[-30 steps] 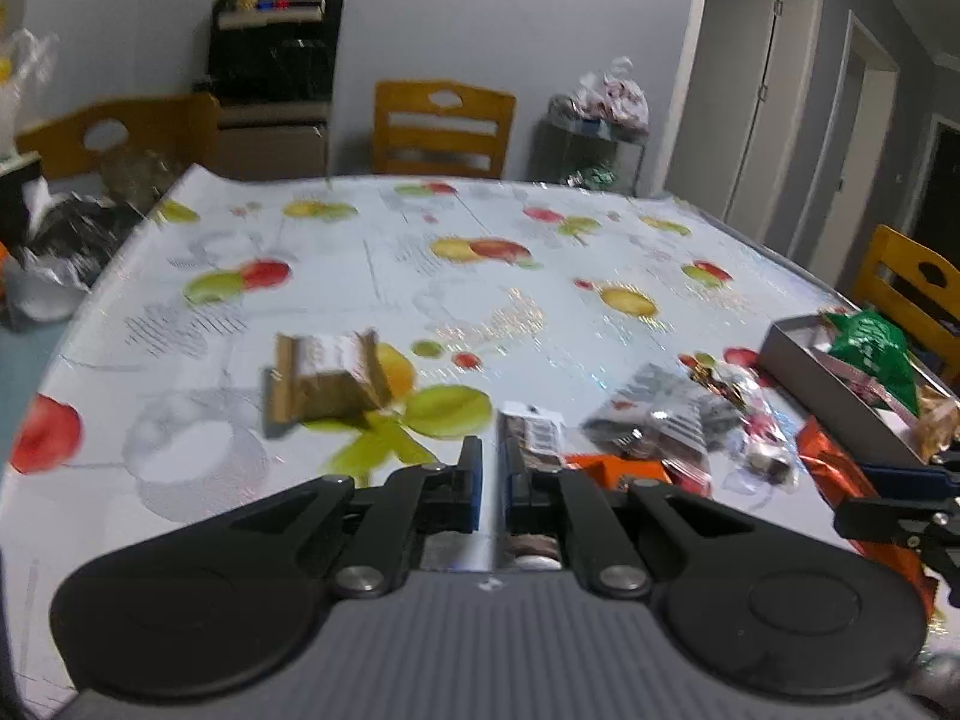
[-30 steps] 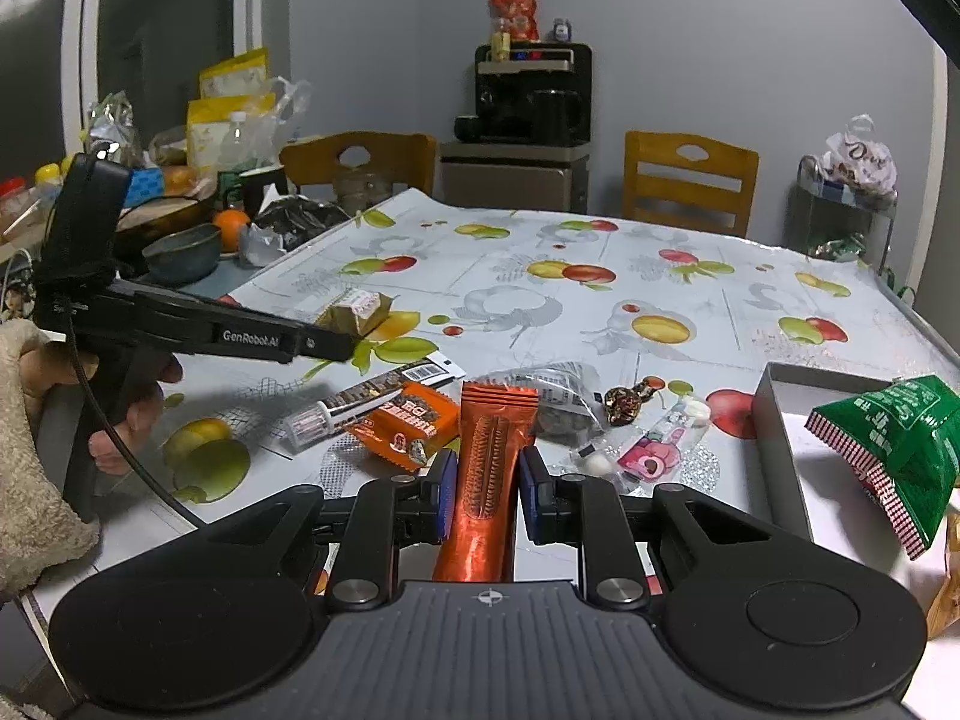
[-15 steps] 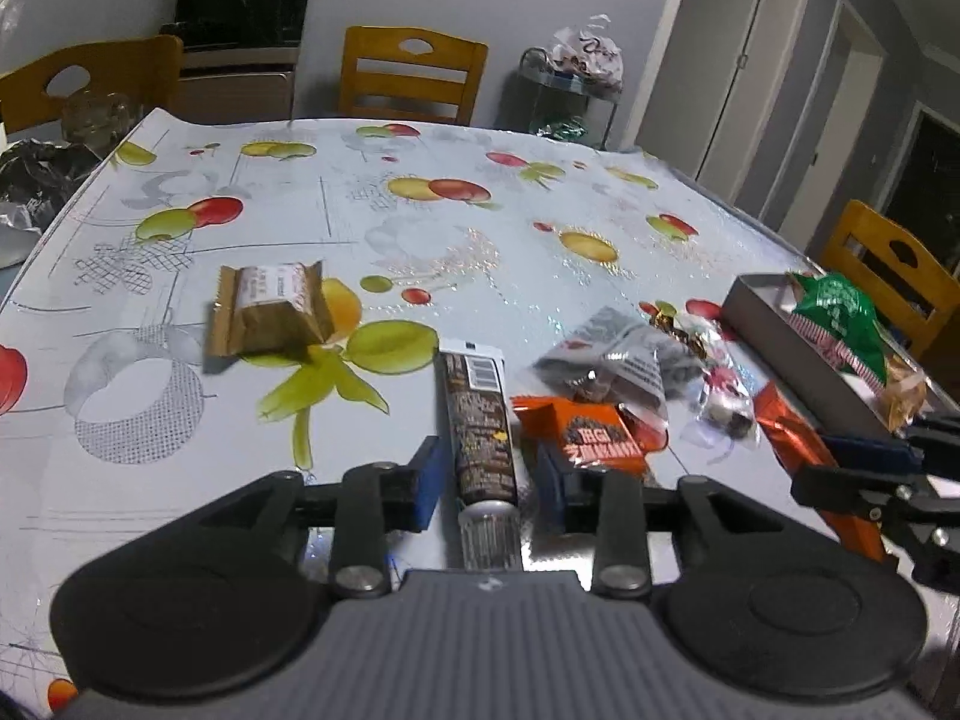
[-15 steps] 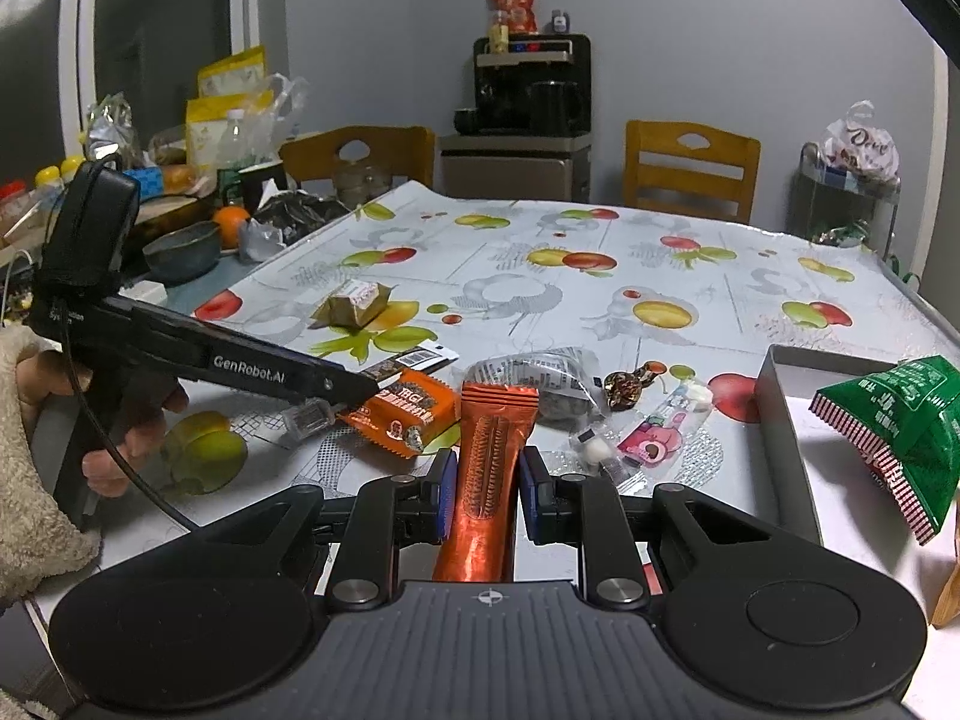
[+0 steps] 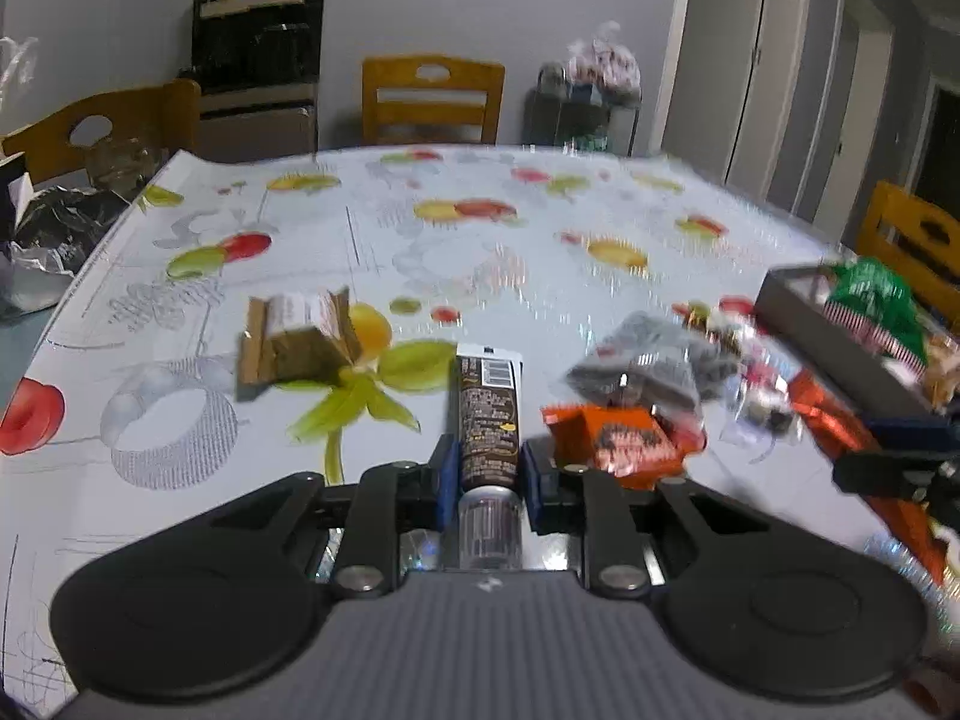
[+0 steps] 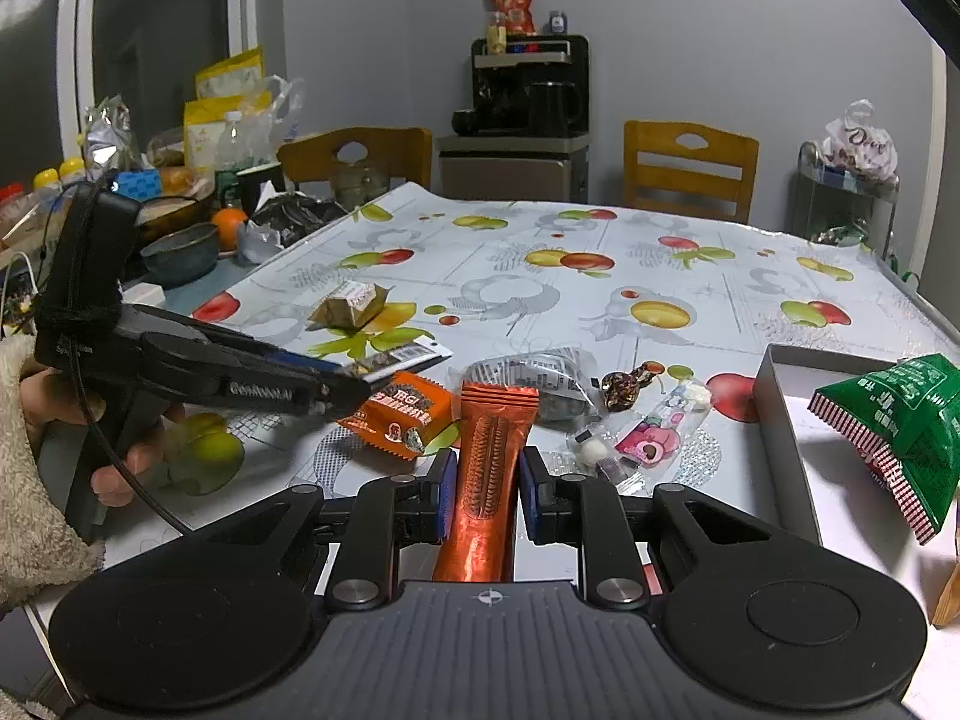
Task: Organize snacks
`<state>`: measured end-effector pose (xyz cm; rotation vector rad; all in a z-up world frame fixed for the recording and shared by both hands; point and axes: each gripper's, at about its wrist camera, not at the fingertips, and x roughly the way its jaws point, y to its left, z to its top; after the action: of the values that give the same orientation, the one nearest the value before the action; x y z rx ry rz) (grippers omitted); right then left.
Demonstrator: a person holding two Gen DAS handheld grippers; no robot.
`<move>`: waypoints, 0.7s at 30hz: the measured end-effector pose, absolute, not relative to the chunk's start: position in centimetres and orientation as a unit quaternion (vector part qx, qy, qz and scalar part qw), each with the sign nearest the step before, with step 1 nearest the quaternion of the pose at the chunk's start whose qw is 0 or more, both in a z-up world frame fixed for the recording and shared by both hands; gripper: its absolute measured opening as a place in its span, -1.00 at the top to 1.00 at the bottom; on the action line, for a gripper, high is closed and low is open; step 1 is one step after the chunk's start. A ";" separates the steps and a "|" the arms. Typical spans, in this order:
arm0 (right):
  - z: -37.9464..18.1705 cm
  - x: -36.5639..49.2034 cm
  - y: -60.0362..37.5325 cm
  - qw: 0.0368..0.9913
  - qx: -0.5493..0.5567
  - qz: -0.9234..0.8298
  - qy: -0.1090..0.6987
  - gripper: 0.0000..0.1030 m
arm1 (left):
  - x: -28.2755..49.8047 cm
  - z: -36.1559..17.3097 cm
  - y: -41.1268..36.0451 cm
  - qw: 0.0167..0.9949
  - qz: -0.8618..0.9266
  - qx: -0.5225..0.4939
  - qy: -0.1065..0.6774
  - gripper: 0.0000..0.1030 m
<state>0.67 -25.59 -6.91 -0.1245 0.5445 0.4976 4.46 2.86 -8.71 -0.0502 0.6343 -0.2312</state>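
Observation:
My left gripper (image 5: 485,462) is shut on a brown tube (image 5: 486,414) with a clear cap, pads pressing its lower end. In the right wrist view the left gripper (image 6: 354,387), in a person's hand, holds that tube (image 6: 408,357) just over the table. My right gripper (image 6: 485,480) is shut on a long orange-red stick pack (image 6: 492,450). A grey box (image 6: 780,420) at the right holds a green bag (image 6: 900,420). Loose snacks lie between: an orange square pack (image 6: 402,414), a grey clear pack (image 6: 528,372), a pink candy pack (image 6: 648,438).
A brown wrapped snack (image 5: 294,342) lies alone to the left on the fruit-print tablecloth (image 5: 480,240). Wooden chairs (image 6: 690,171) stand at the far edge. Bowls, bottles and bags crowd a side surface at the left (image 6: 180,240).
The left gripper's jaws went from shut to open around the brown tube, then closed on it. The right gripper kept still with the stick pack.

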 end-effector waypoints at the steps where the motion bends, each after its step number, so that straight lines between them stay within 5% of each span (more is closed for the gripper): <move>1: -6.9 0.7 -25.6 0.931 -0.061 0.243 0.266 0.54 | 4.4 -8.5 3.0 0.945 -0.115 -0.027 0.306 0.65; 21: -5.7 0.2 -26.0 0.940 -0.062 0.233 0.241 0.54 | 0.8 -2.6 4.3 0.972 -0.129 -0.056 0.187 0.65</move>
<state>0.18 -26.05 -5.72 -0.1273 0.4927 0.4750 0.77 4.33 -2.58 -0.1136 0.3782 -0.2612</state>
